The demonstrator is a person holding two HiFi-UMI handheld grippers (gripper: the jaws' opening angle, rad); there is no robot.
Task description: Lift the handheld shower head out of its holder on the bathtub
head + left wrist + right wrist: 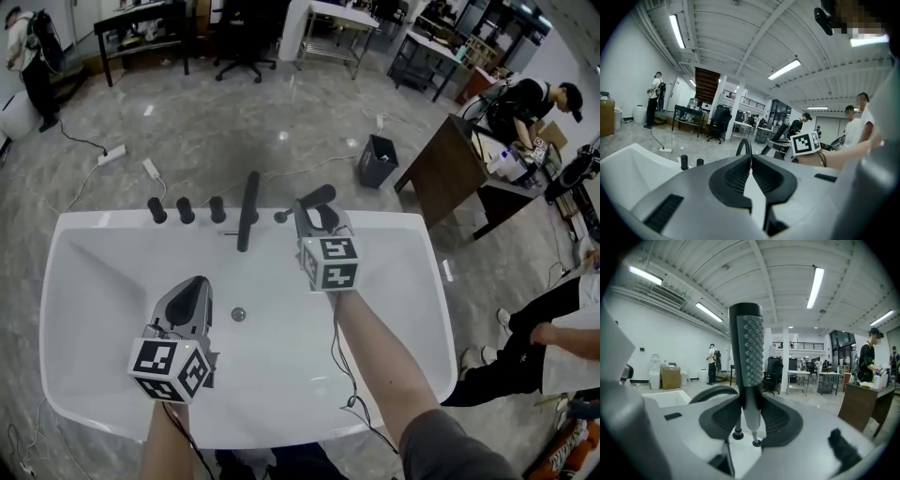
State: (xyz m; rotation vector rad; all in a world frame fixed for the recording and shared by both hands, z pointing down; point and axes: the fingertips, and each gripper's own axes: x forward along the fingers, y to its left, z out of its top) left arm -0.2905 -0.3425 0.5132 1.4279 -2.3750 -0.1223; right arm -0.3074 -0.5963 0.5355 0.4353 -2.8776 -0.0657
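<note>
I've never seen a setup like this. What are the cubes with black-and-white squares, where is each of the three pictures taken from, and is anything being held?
There is no robot here. A person holds a hand-operated tool in each hand, and the marker cubes are part of those tools. The head view comes from a camera on the person's head, looking down at a white bathtub with black knobs and a spout on its far rim. The two gripper views come from cameras riding on the tools, each looking along its own claw. The right claw is closed on the handheld shower head, which stands upright in it. The left claw is closed with nothing in it.
</note>
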